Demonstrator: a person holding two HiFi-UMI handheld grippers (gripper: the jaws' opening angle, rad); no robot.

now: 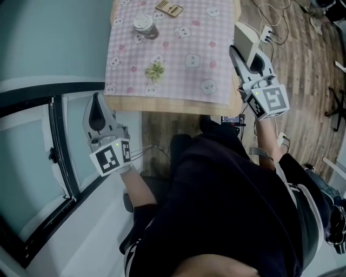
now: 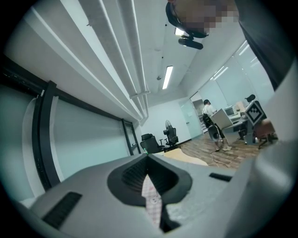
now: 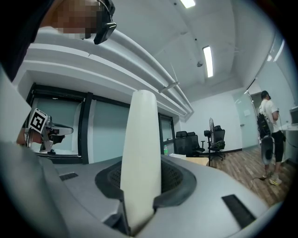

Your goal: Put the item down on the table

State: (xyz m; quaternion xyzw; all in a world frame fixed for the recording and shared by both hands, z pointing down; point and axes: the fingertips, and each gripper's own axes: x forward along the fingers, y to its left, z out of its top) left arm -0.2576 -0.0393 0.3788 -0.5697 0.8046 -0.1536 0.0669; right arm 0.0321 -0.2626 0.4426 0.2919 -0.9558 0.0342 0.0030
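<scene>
My right gripper is shut on a flat white item, held just off the right edge of the table. In the right gripper view the white item stands up between the two jaws of the right gripper, which points away from the table. My left gripper hangs below the table's front left corner. Its jaws are together with nothing held. In the left gripper view, only a thin strip of pink cloth shows through the left gripper.
A pink checked cloth covers the table. On it stand a lidded jar, a small green thing and a wooden piece. A dark-framed glass wall is at the left. A power strip and cables lie on the wooden floor.
</scene>
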